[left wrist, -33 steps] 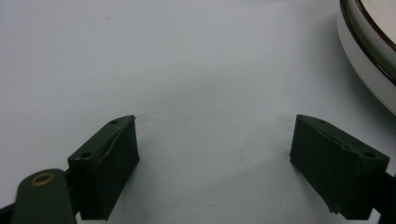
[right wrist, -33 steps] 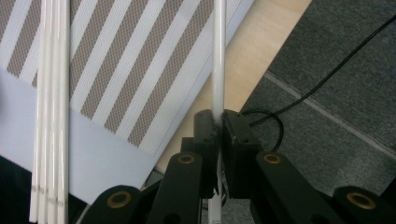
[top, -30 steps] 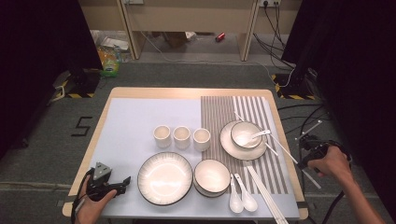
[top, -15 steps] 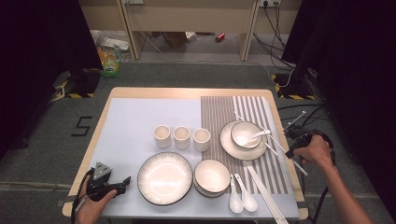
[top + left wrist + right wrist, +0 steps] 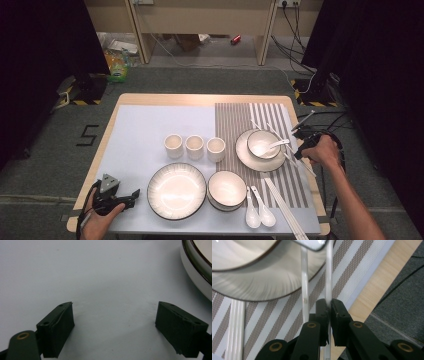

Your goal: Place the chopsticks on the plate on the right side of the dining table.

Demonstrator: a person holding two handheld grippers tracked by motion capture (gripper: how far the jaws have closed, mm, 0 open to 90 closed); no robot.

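Note:
My right gripper [image 5: 329,305] is shut on a thin white chopstick [image 5: 328,277] lying on the striped placemat [image 5: 287,322]. A second chopstick [image 5: 304,285] lies just beside it. Both run under the rim of a white plate [image 5: 262,277]. From above, the right gripper [image 5: 301,145] sits at the mat's right edge beside the plate [image 5: 245,155], which carries a bowl [image 5: 260,142] and a spoon [image 5: 277,145]. My left gripper [image 5: 115,312] is open over the bare pale mat [image 5: 100,270], near the front left corner [image 5: 129,195], with nothing between its fingers.
Three small cups [image 5: 195,146] stand in a row mid-table. A large plate [image 5: 176,190] and a bowl [image 5: 227,189] sit at the front, with two white spoons [image 5: 259,212] and another chopstick pair [image 5: 282,210] to their right. The large plate's rim [image 5: 197,265] is close to the left gripper.
The right hand has come in from beyond the table's right edge to the chopsticks by the plate, and its gripper is now shut on one. The left gripper has stayed put.

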